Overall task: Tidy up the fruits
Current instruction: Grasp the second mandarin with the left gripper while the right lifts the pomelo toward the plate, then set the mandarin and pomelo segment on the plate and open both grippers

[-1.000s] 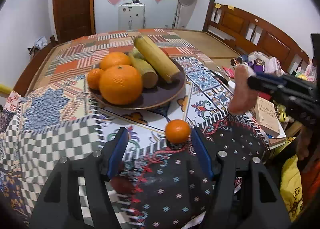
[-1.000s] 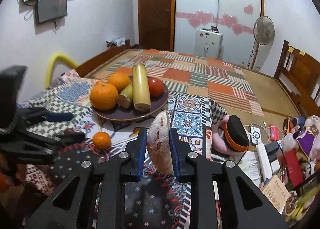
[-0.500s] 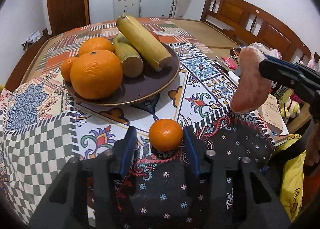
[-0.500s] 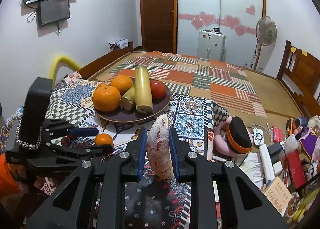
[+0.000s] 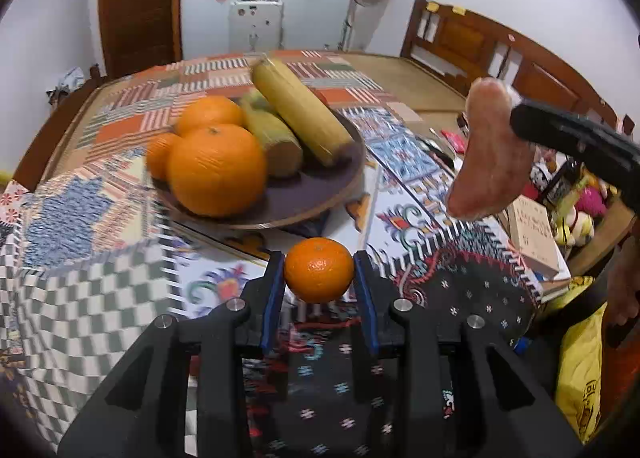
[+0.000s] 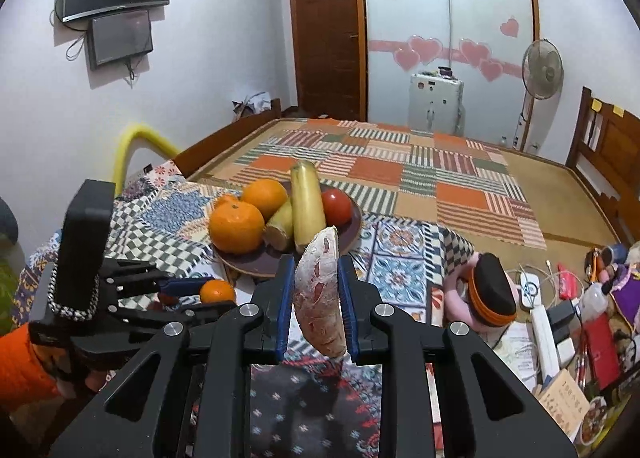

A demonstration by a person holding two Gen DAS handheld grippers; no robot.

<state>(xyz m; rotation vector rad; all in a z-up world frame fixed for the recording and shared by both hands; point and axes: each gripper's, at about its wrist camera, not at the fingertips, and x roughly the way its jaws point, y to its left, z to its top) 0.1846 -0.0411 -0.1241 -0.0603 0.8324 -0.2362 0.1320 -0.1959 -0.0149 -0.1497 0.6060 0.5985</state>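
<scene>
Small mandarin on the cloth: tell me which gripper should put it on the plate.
Left. The left gripper has its pads on both sides of the small mandarin, near the plate. The right gripper is occupied, clamping a sweet potato.

Oranges: four in total. Three on the brown plate: one large orange, a second orange behind it, and a smaller one at their side. One small mandarin sits off the plate. Yellow corn cobs: two, one long, one short. Tomato: one. Sweet potato: one. Plates: one. Grippers: two, left gripper and right gripper.
</scene>
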